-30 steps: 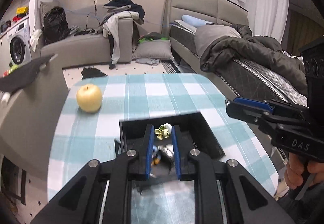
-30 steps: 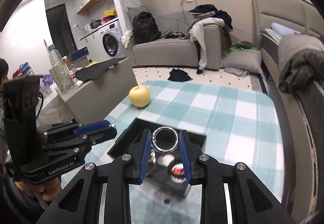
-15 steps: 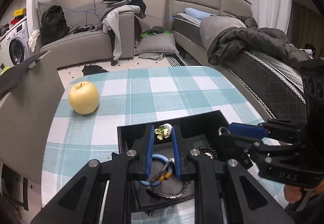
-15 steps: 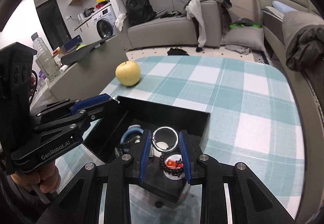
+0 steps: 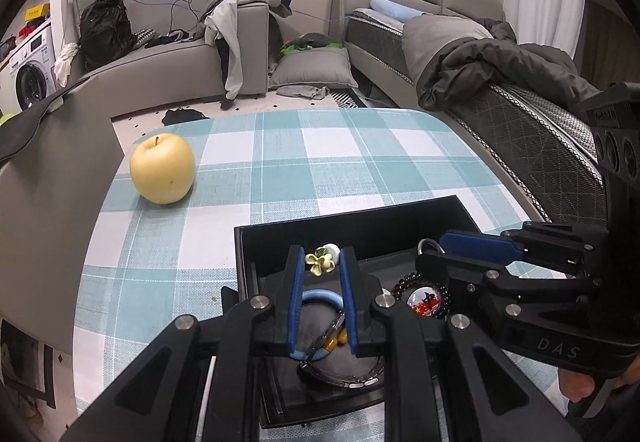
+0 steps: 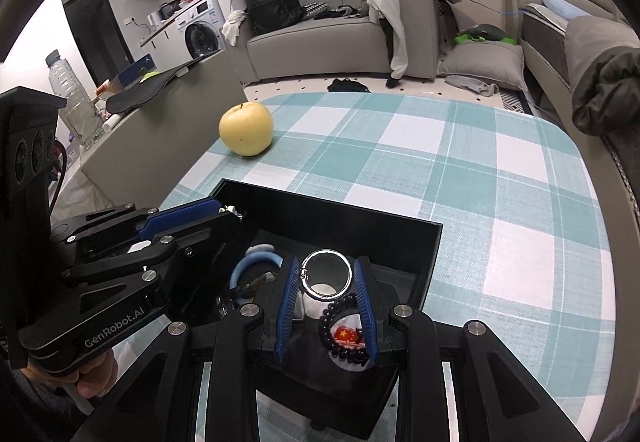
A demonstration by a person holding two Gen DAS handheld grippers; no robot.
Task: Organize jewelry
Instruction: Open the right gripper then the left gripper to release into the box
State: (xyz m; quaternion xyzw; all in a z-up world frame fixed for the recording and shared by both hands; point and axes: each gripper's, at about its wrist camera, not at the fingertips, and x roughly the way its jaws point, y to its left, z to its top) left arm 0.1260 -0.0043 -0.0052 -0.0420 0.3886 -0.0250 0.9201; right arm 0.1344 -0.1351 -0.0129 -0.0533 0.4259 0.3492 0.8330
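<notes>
My left gripper point(image 5: 321, 265) is pinched narrow on a small yellow-green flower ornament point(image 5: 320, 262), held over the black tray point(image 5: 360, 228) on the checked table point(image 5: 360, 158). My right gripper point(image 6: 327, 274) clamps a silver ring point(image 6: 327, 274) between its blue pads, also above the tray. Inside lie a blue bangle point(image 5: 320, 296), a black bead bracelet point(image 6: 340, 326) (around a round badge) and a watch point(image 5: 340, 378). A yellow apple point(image 5: 163, 169) sits well apart.

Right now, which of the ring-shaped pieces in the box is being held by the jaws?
The silver ring, clamped by the right gripper above the black box. The blue bangle and black bead bracelet lie loose inside.
</notes>
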